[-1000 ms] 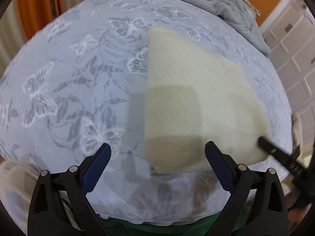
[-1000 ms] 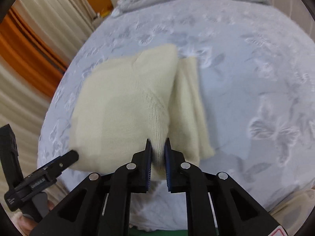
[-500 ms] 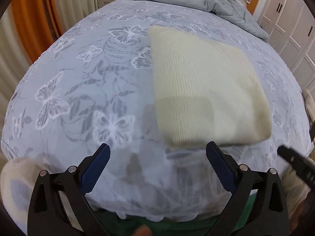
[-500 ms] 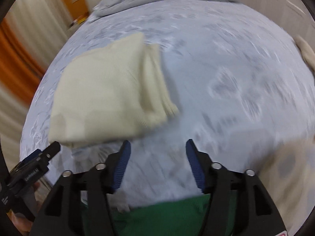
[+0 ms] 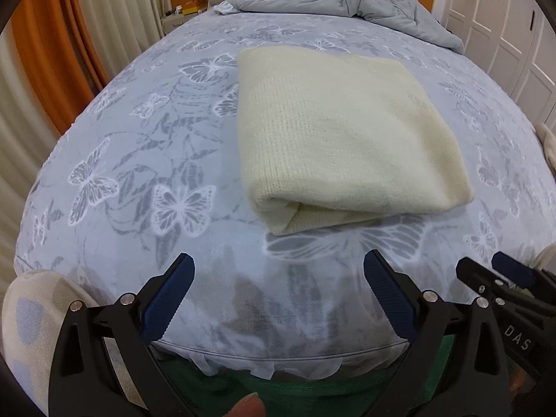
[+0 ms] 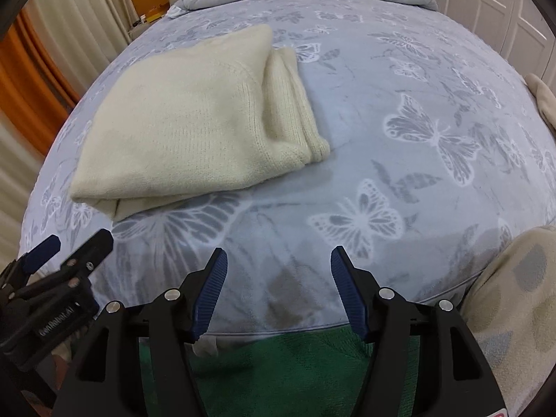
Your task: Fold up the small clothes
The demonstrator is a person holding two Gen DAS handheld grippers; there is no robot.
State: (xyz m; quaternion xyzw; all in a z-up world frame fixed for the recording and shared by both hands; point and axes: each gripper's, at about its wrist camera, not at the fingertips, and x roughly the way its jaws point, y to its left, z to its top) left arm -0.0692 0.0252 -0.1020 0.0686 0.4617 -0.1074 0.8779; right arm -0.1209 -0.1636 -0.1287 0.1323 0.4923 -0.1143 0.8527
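Left wrist view: left tool (image 5: 278, 278) released, jaws spread, nothing between them. Folded cream sweater (image 5: 340, 128) lies flat mid-bed (image 5: 139, 146), apart from both tools. Right tool (image 6: 278, 278) also released, hovering near the bed's front edge, sweater ahead-left.

Both wrist views low at bed (image 5: 146, 146) foot, facing headward; share sweater (image 5: 340, 132).

Butterfly-print bed (image 5: 146, 160) bears folded cream sweater (image 5: 340, 132).
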